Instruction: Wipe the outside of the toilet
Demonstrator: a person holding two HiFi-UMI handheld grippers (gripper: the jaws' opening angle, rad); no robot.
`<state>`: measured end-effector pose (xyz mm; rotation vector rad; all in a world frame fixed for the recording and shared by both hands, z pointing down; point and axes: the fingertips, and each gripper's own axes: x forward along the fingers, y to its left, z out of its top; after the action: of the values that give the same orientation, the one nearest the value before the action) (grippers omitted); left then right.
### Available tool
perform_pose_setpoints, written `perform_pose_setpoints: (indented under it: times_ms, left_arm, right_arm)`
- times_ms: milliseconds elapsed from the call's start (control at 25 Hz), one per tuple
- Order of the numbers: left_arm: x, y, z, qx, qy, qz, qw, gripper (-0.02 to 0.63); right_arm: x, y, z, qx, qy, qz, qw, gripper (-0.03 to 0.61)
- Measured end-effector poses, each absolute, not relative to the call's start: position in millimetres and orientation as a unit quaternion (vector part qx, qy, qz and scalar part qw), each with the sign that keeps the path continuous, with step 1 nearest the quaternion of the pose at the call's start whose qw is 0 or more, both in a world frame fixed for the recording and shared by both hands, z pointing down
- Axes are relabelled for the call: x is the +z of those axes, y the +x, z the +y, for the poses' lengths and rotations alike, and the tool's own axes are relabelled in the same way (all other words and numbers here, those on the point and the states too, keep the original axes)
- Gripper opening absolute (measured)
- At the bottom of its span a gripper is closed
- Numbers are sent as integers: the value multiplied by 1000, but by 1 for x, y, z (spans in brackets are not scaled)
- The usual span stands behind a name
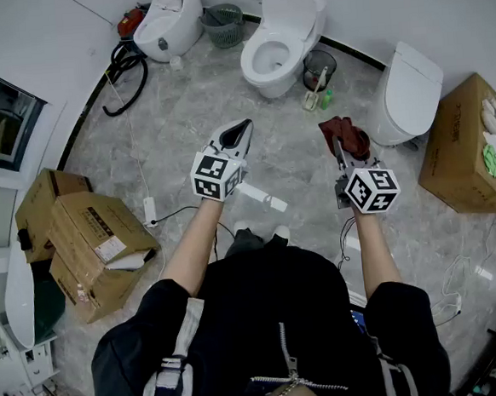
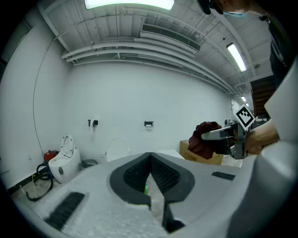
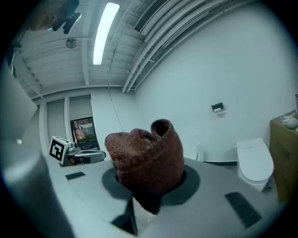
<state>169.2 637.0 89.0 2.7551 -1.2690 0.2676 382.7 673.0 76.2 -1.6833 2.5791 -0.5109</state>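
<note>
Head view: the white toilet [image 1: 277, 47], seat open and lid raised, stands against the far wall, well ahead of both tools and touched by neither. The right tool [image 1: 340, 151] is clamped on a bunched dark red cloth [image 1: 351, 133], held over the grey marbled floor [image 1: 183, 130] well apart from the bowl. The left tool [image 1: 243, 133] has its jaws together with nothing in them. Both forearms reach straight forward, side by side, marker cubes uppermost. A black mesh bin [image 1: 319, 62] stands just right of the toilet; a closed-lid toilet [image 1: 408, 93] stands further right, with a cardboard box [image 1: 466, 146] beyond it.

Left gripper view: the left tool [image 2: 150, 160] has its ribbed pads meeting at the tips and empty, only a sliver of floor showing below them. The toilet's raised lid [image 2: 117, 149] rises just above the tool's body, against the white wall. To the right, the right tool [image 2: 223, 135] is held level, the cloth [image 2: 204, 138] wadded at its tip.

Right gripper view: the cloth [image 3: 146, 160] fills the gap between the jaws of the right tool [image 3: 148, 186]; it is thick brownish-red terry, rolled into a lump with a loop at the top and a darker end hanging below. The left tool [image 3: 79, 157] shows at the left; the closed-lid toilet [image 3: 253, 162] stands at the right, against the wall.
</note>
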Motion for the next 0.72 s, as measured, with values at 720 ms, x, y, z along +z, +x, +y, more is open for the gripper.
perform_pose_setpoints:
  times_ms: [720]
  left_arm:
    - [84,153,626,77,892,-442,50,9]
  right_arm:
    - [78,373,658,-167,-524,835,4,89]
